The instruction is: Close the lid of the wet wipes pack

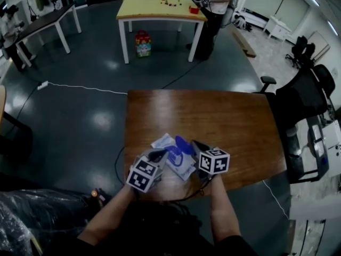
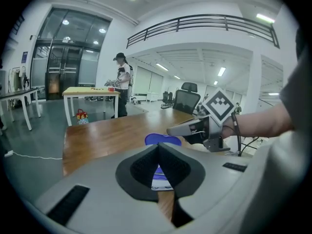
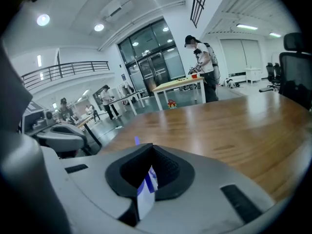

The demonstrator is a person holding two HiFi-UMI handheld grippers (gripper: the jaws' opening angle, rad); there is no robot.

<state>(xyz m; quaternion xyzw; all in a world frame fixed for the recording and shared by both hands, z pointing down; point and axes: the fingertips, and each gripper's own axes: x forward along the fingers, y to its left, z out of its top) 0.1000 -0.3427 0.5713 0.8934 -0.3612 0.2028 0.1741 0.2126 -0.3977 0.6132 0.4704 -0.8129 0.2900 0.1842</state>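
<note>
The wet wipes pack (image 1: 181,163), white with blue print, lies near the front edge of the wooden table (image 1: 224,116). Its blue lid (image 1: 181,143) stands open, tilted up. My right gripper (image 1: 196,144) comes in from the right and is shut on the pack's edge (image 3: 145,191), which shows white and blue between its jaws. My left gripper (image 1: 159,154) is at the pack's left side with its jaws shut, tips together just short of the lid (image 2: 163,139). Part of the pack (image 2: 159,178) shows under the left gripper (image 2: 158,147). The right gripper (image 2: 192,129) reaches in beside the lid.
A yellow table (image 1: 160,7) with small items stands at the back, with a person (image 1: 216,4) at its right end and a colourful bag (image 1: 142,42) under it. A black office chair (image 1: 303,97) is at the right. A white cable (image 1: 85,87) crosses the floor.
</note>
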